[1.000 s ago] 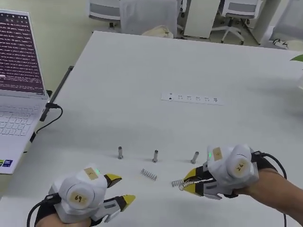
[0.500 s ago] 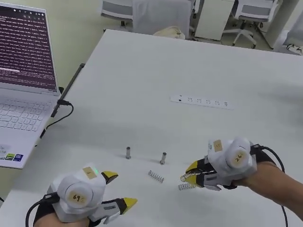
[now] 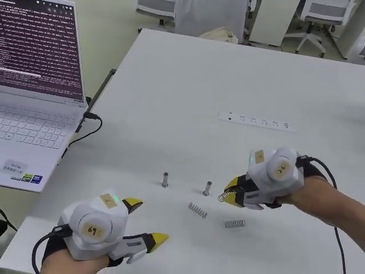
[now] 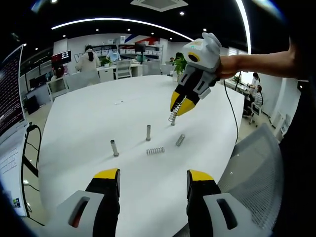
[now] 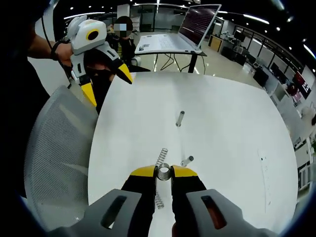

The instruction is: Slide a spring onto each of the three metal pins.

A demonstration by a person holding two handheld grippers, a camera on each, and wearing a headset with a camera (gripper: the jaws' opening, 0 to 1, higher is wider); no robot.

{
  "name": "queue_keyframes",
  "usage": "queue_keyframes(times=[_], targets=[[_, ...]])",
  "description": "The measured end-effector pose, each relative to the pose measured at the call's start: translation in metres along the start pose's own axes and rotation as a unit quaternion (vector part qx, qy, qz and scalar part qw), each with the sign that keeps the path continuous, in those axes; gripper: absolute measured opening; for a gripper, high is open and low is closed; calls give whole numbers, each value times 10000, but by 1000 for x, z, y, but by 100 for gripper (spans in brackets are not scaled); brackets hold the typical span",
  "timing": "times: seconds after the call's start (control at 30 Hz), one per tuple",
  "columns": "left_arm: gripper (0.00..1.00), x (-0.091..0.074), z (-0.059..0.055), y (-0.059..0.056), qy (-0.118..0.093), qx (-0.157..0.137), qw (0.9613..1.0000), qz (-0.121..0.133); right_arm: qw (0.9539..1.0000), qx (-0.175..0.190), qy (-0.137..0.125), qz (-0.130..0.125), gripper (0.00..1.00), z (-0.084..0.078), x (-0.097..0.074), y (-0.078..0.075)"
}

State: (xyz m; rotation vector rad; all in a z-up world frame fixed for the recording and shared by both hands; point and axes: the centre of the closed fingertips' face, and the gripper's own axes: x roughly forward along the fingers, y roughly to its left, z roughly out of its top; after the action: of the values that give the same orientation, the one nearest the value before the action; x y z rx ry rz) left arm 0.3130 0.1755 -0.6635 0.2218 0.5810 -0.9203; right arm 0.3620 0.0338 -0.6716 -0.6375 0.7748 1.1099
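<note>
Two short metal pins [image 3: 165,180] [image 3: 207,188] stand upright on the white table [image 3: 188,85]. My right gripper [image 3: 230,192] hovers just right of them, shut on a small spring [image 3: 224,196] that hangs from its yellow tips. The right gripper view has that spring [image 5: 163,172] pinched end-on between the jaws, above a pin [image 5: 187,161]. Two loose springs [image 3: 198,210] [image 3: 234,224] lie on the table nearby. My left gripper [image 3: 145,221] rests open at the near edge, with nothing in it. I cannot see a third pin in the head view.
An open laptop [image 3: 34,97] sits at the table's left edge with a cable [image 3: 85,134] trailing from it. A white power strip [image 3: 258,121] lies further back. Office chairs [image 3: 311,17] stand beyond the far edge.
My right gripper has lifted one spring off the table and carried it up toward the pins. A second spring stays lying where it was. The left gripper has barely moved.
</note>
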Motion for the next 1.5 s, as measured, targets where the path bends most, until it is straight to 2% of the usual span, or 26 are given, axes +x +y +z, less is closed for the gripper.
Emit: queue_keyframes(times=[0.57, 1.0, 1.17, 1.5], targets=[[55, -16, -4, 20, -157, -299, 9991, 248, 9999, -98, 14, 108, 9, 33, 35, -29], [56, -19, -2, 27, -225, -405, 9986, 268, 9993, -247, 31, 265, 9, 59, 63, -43], [56, -18, -4, 25, -201, -423, 9986, 231, 9991, -272, 30, 316, 9, 68, 73, -48], [56, -22, -7, 29, -205, -501, 9982, 261, 9985, -340, 35, 432, 9, 78, 94, -49]])
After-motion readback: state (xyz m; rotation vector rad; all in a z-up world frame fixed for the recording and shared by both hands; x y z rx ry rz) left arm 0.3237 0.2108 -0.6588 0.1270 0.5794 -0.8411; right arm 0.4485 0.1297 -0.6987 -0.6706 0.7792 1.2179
